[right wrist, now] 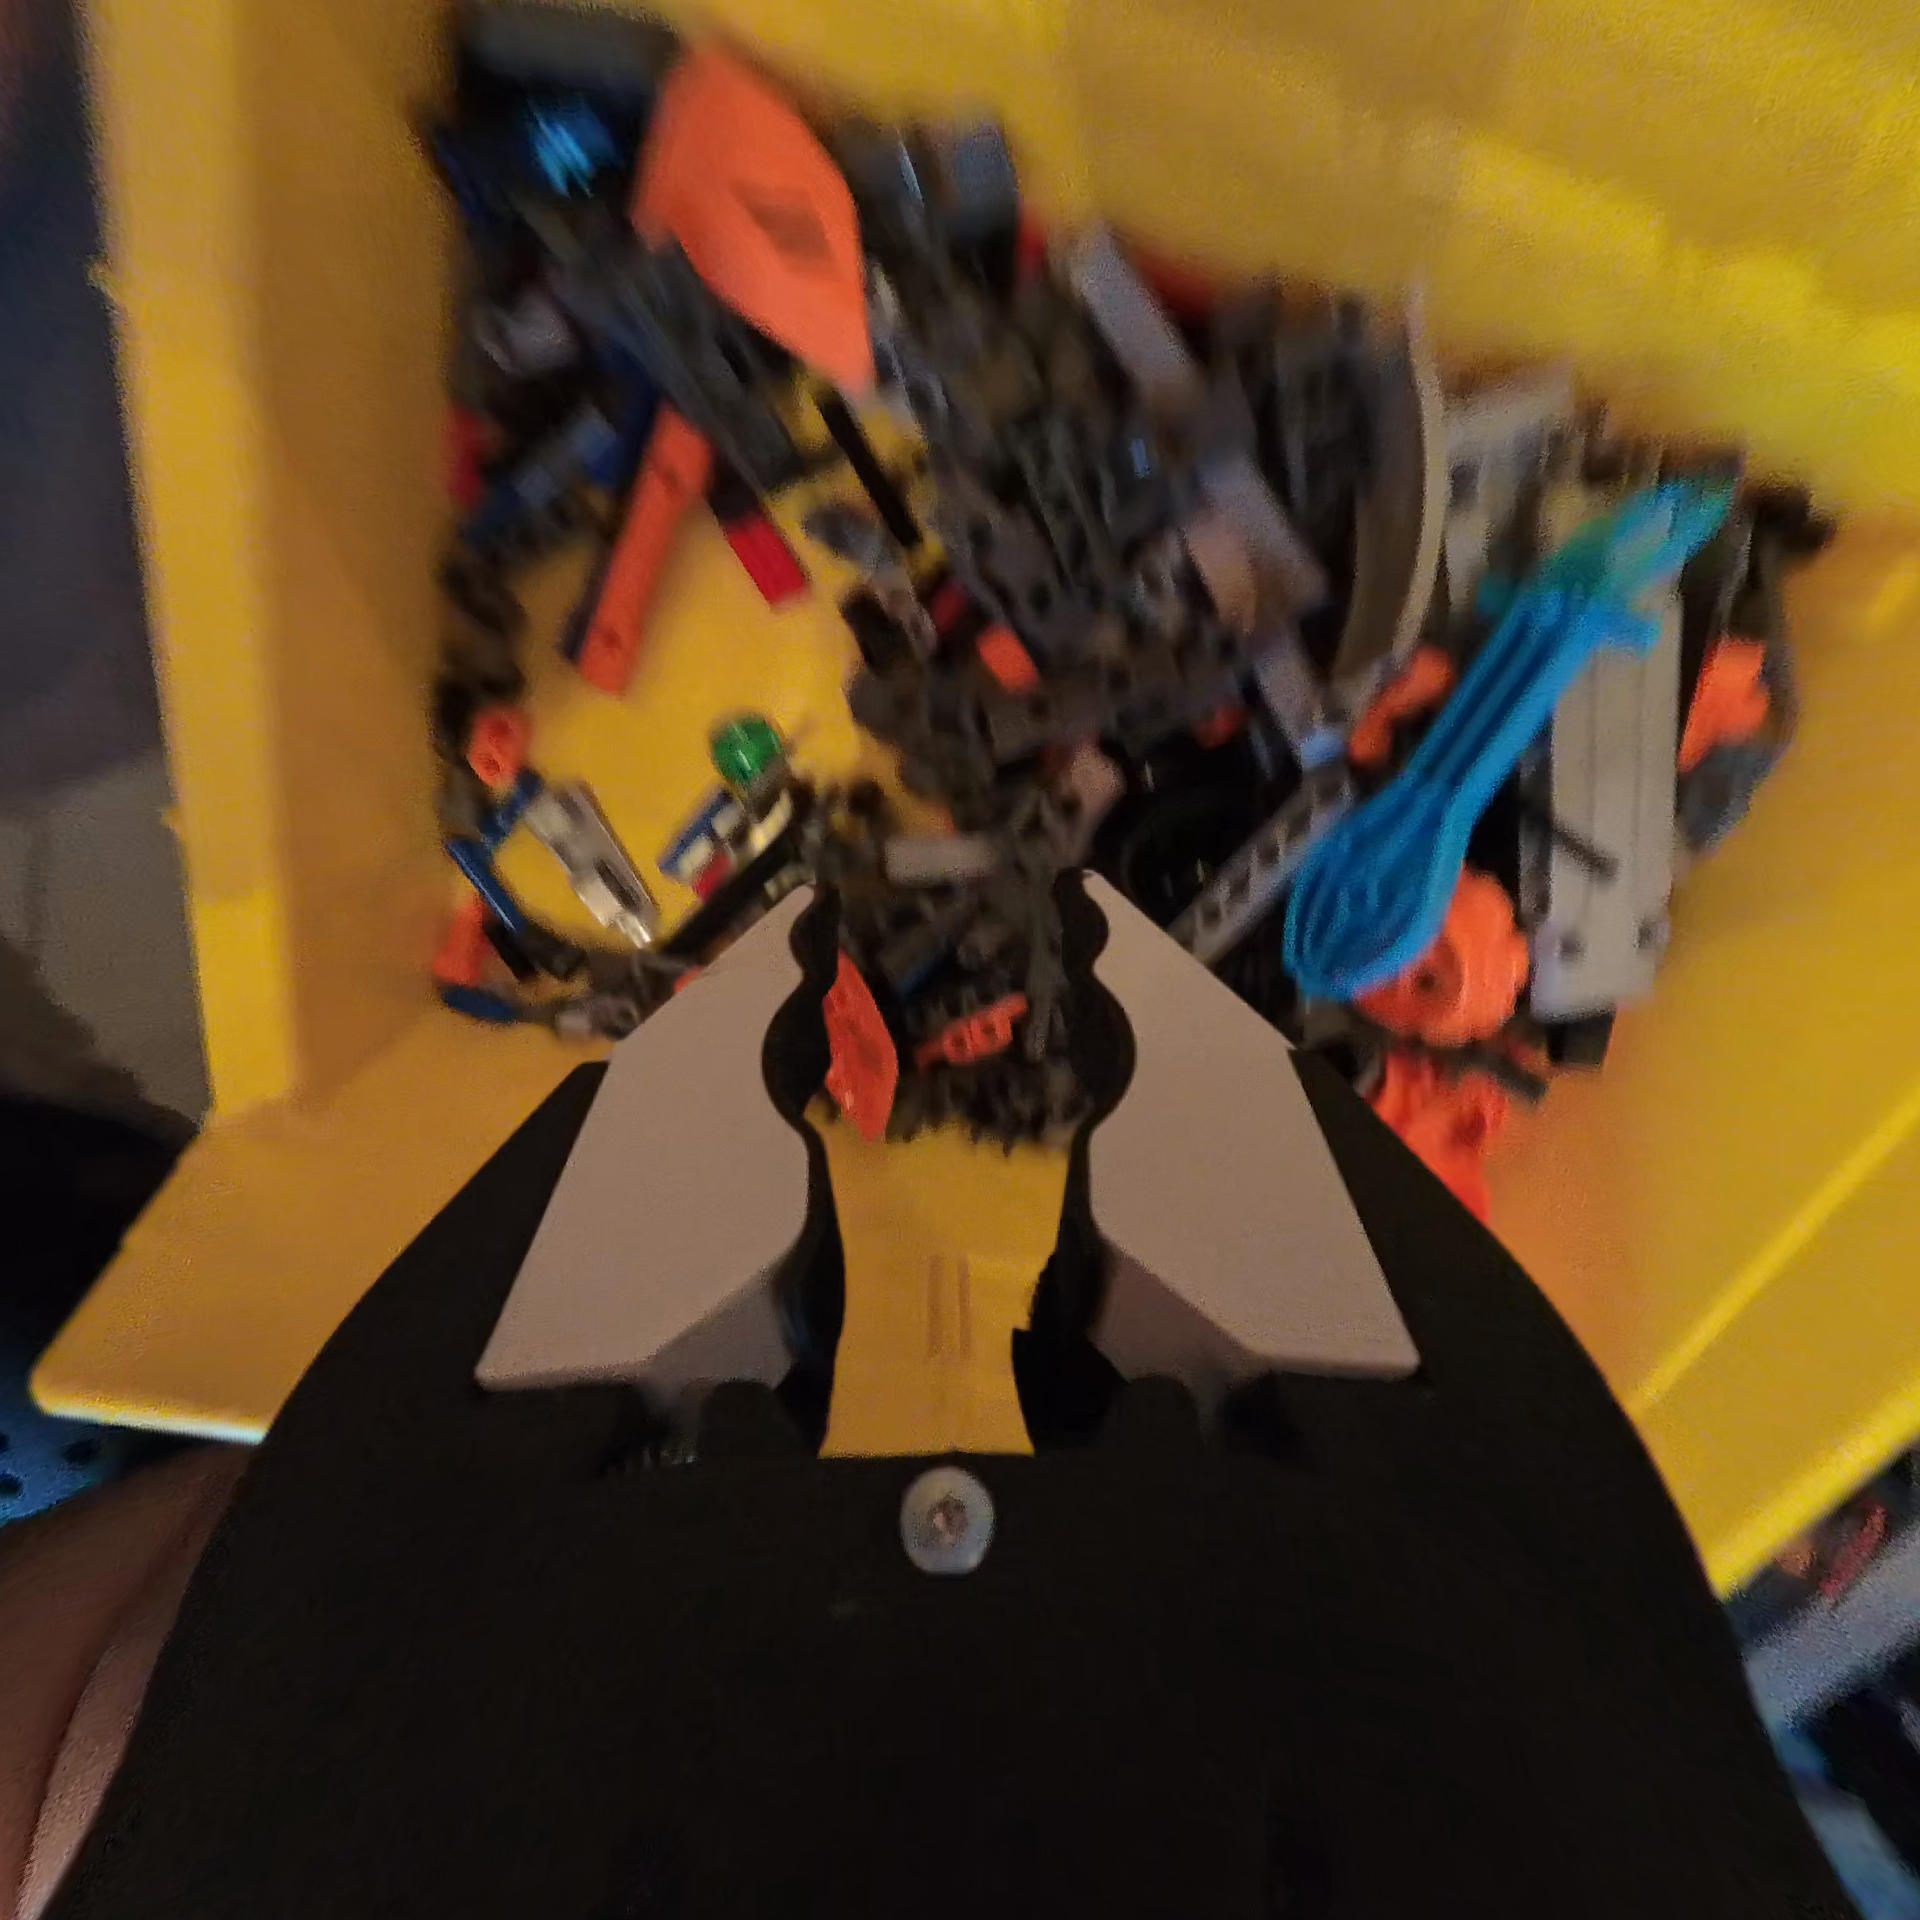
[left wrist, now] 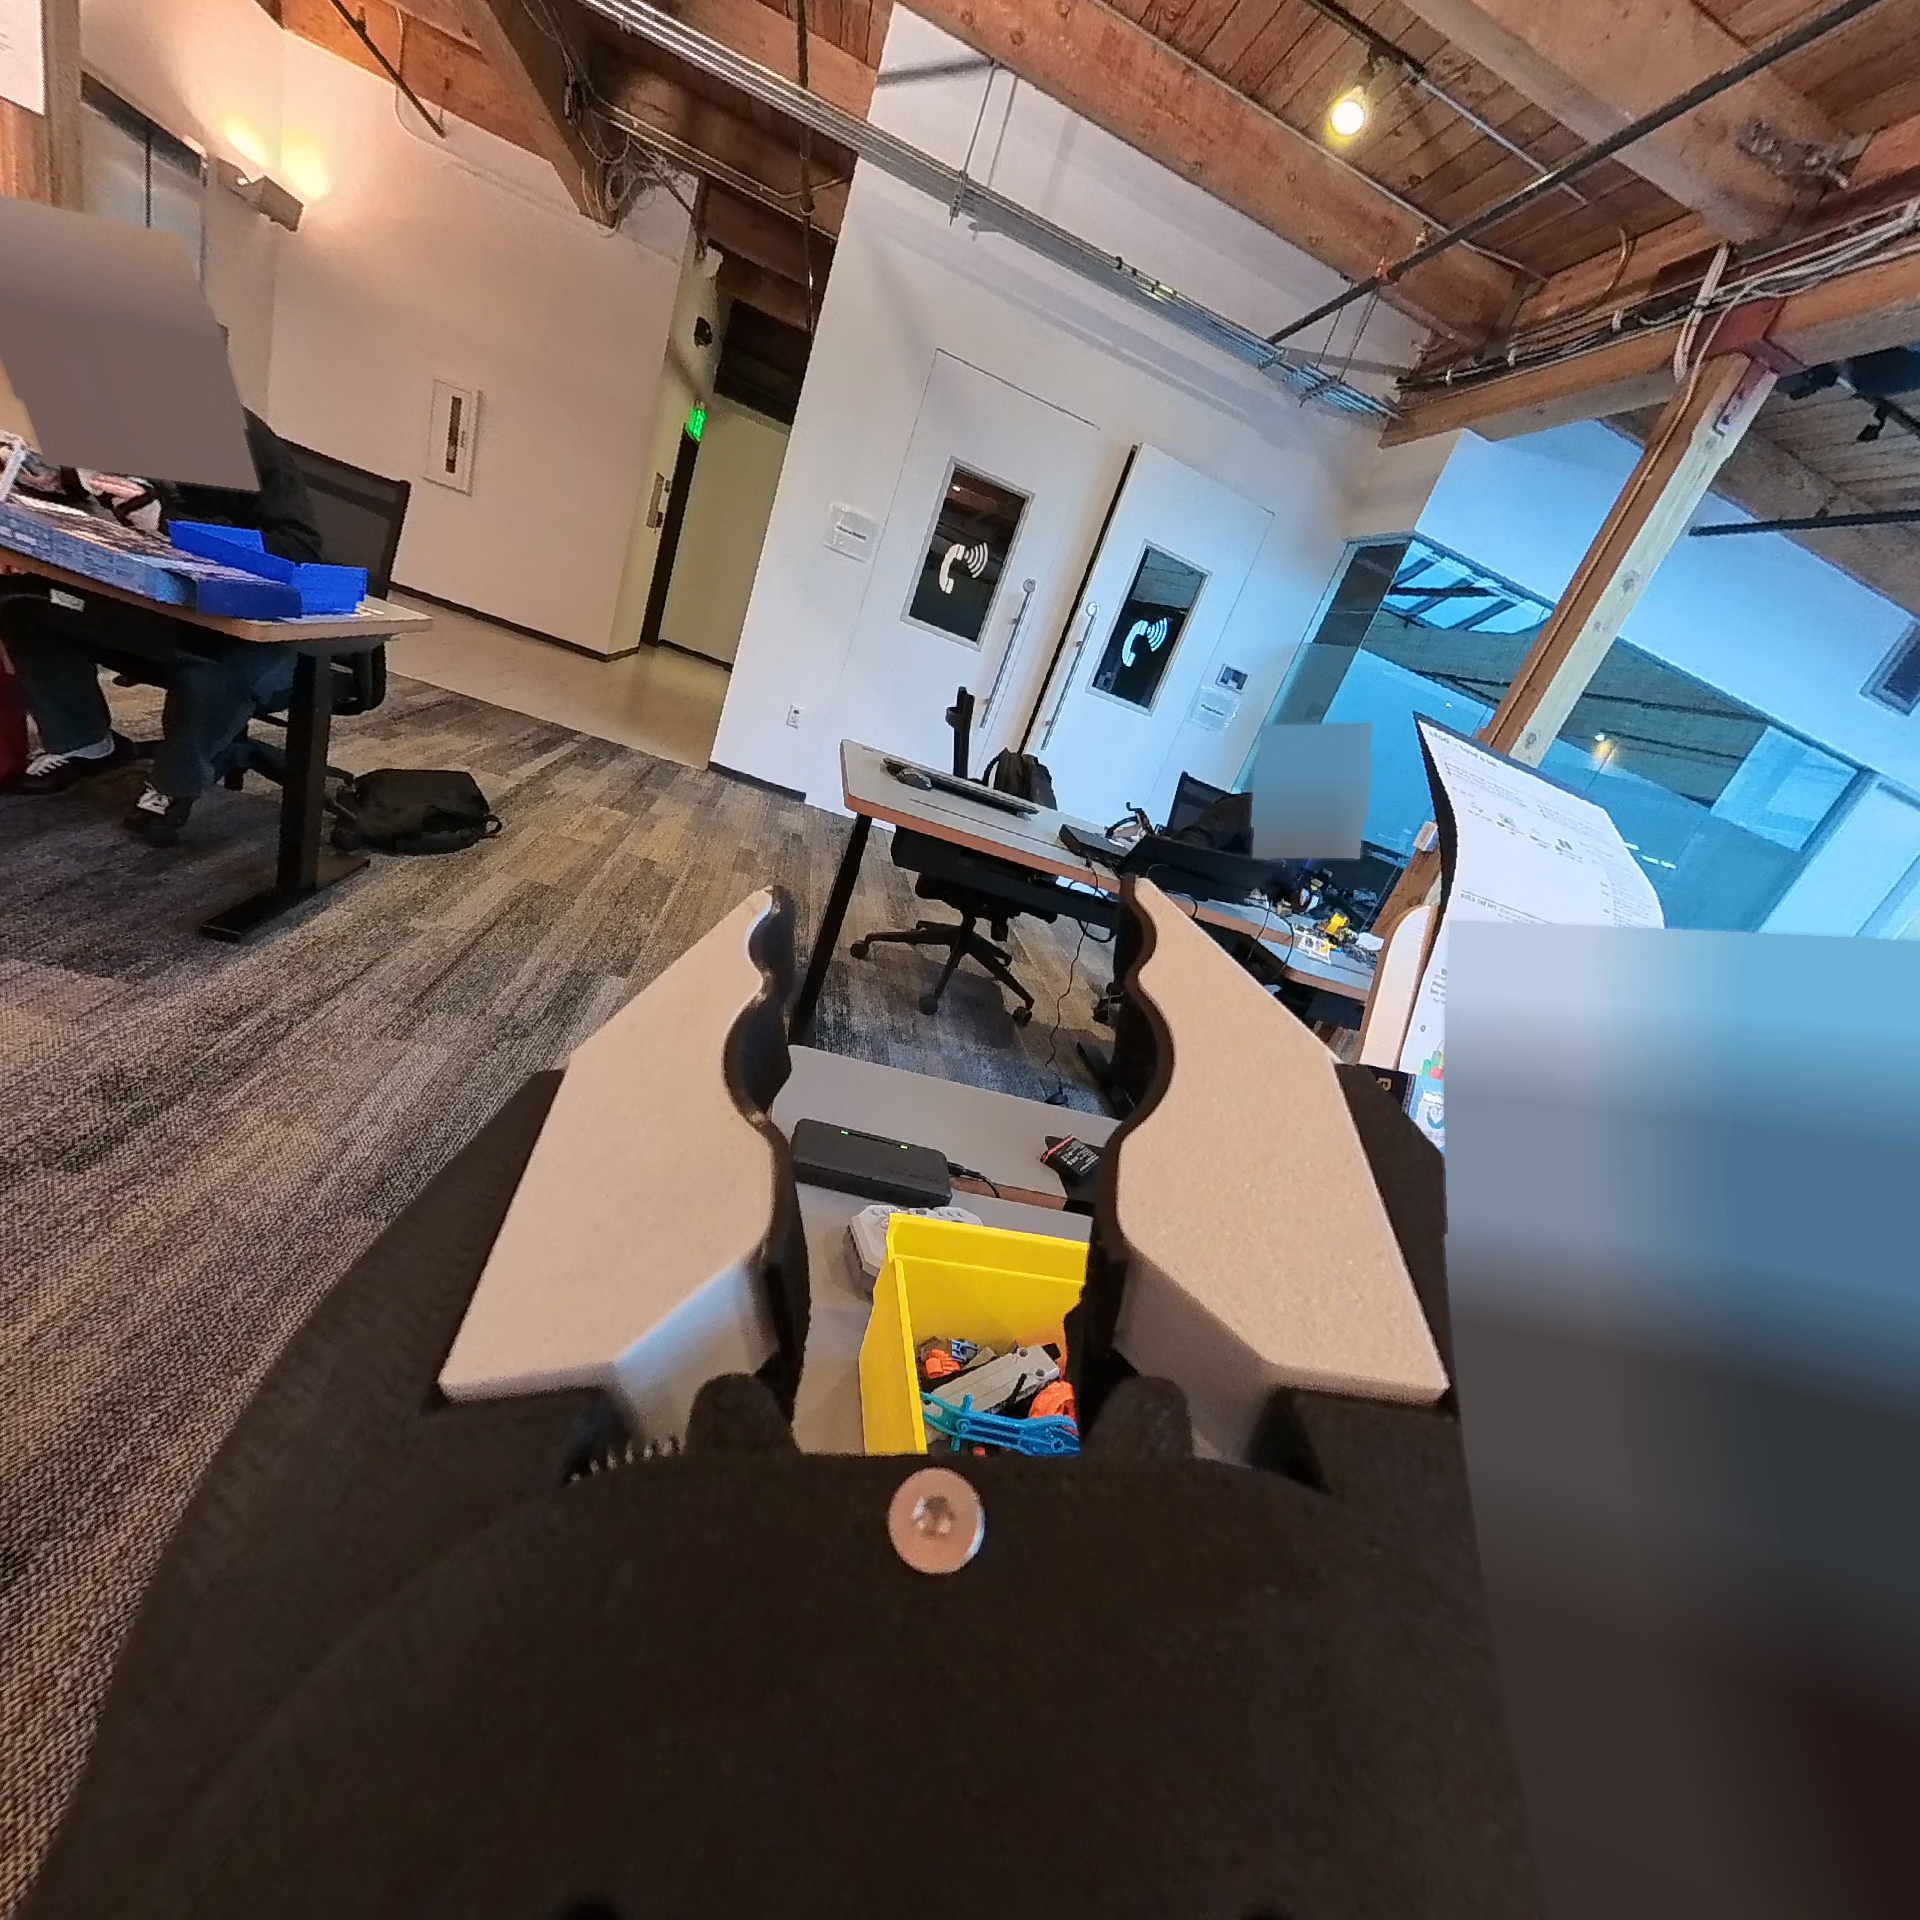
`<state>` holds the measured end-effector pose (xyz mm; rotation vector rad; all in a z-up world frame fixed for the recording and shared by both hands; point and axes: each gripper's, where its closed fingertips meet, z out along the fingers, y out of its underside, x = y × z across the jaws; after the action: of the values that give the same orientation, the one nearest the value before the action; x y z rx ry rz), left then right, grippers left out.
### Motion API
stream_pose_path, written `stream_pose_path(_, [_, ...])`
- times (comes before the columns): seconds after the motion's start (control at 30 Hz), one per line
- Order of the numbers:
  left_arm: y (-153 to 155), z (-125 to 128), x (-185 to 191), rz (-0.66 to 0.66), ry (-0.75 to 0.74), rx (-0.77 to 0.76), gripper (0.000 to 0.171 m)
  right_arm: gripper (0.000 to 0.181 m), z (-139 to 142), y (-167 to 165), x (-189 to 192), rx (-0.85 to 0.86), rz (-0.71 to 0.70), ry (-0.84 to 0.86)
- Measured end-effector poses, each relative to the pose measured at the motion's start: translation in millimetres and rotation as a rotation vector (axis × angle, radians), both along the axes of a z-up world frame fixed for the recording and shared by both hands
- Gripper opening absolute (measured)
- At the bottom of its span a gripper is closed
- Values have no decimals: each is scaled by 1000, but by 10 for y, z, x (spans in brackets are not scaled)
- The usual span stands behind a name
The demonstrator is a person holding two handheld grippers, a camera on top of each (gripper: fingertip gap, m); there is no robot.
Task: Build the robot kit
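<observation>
1. Beyond my left claw I see a black device (left wrist: 871, 1155) lying on the grey tabletop (left wrist: 935, 1101).
2. Farther ahead stands an office chair (left wrist: 961, 914).
3. Far left, a black bag (left wrist: 416, 810) lies on carpet (left wrist: 312, 1039).

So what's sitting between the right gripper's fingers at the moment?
In the blurred right wrist view, the right gripper stands open over the yellow bin. Between its fingers lie a small red plate and a tangle of dark parts; whether any is touched, I cannot tell.

Open-plan office — desks (left wrist: 966, 805), swivel chairs (left wrist: 961, 935), phone-booth doors (left wrist: 971, 551), carpet — exposed timber ceiling.
</observation>
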<state>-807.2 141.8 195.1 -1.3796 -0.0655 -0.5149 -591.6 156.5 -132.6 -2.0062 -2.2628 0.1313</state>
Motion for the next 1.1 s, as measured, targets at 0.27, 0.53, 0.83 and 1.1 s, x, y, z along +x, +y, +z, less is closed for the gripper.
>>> stream_pose_path(0.27, [-1,-2,9,-2,4,-2,59,69,-60,-135,335,-75,-162,-164])
stream_pose_path(0.53, [-12,0,3,-2,3,1,59,70,-169,-127,414,-84,-349,-240])
stream_pose_path(0.83, [7,-10,11,-4,6,-5,59,10,-304,-167,312,-139,-273,-280])
stream_pose_path(1.1, [-1,-5,0,-4,0,-1,59,7,-227,-133,-144,-150,-204,-81])
